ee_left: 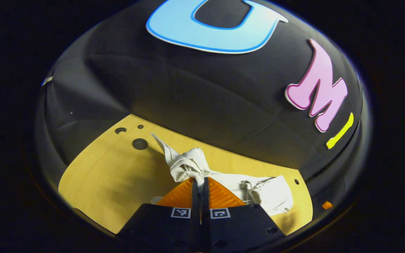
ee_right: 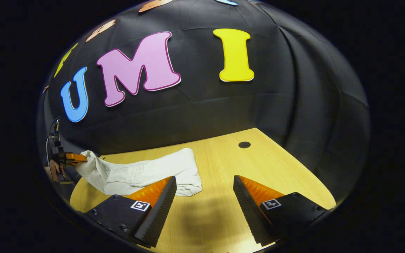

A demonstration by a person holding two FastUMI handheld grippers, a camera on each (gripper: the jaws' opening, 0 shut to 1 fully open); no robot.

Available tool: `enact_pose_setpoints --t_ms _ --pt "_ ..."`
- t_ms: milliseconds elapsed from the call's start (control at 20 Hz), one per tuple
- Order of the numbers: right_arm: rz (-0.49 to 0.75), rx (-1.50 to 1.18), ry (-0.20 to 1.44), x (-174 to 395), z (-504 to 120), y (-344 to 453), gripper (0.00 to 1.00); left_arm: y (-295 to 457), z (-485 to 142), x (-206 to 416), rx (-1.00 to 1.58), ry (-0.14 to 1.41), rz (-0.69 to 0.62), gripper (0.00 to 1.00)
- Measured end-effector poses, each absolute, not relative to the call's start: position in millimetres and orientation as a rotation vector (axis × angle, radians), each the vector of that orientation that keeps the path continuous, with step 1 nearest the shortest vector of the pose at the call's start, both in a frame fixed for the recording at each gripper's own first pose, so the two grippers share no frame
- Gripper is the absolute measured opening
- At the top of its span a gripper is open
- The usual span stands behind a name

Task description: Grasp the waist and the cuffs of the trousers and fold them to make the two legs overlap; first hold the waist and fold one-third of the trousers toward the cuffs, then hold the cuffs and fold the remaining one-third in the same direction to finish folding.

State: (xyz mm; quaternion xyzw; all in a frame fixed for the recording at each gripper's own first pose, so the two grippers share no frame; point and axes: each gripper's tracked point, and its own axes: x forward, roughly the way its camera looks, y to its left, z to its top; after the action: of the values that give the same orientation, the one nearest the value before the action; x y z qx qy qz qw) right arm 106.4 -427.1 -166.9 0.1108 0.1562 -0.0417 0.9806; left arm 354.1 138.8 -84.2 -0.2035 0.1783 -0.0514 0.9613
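Two grippers: left gripper (ee_left: 200, 182) jaws pinch the trousers (ee_left: 223, 179), right gripper (ee_right: 204, 182) jaws wide apart, empty

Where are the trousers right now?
In the right gripper view, the trousers lie on the table, left of the open right gripper; the left gripper pinches one end.

We are counting one pair of trousers (ee_right: 146, 172) lying on one wooden table (ee_right: 265, 165), toward nine o'clock in the right gripper view. We are seeing two grippers: the right gripper (ee_right: 204, 184) and the left gripper (ee_left: 200, 182). We are counting three round holes (ee_left: 140, 143) at ten o'clock in the left gripper view.
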Motion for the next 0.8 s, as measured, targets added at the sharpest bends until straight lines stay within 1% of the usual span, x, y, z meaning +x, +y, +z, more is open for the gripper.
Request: enact_pose_setpoints --t_ms 250,450,650,800 --pt "-0.101 0.243 0.296 91.1 -160.5 -433.0 0.99 60.5 -41.3 359.0 -0.408 0.317 -0.208 0.06" --pt "-0.16 0.267 0.286 69.9 -161.8 -455.0 0.99 -14.8 -18.5 369.2 -0.402 0.297 -0.318 0.06" --pt "-0.22 0.288 0.293 44.1 -165.8 -483.2 0.98 -104.0 -8.3 375.9 -0.382 0.299 -0.441 0.06" --pt "-0.276 0.304 0.318 15.4 -178.0 -503.0 0.99 -165.6 -13.1 379.5 -0.37 0.318 -0.52 0.06"
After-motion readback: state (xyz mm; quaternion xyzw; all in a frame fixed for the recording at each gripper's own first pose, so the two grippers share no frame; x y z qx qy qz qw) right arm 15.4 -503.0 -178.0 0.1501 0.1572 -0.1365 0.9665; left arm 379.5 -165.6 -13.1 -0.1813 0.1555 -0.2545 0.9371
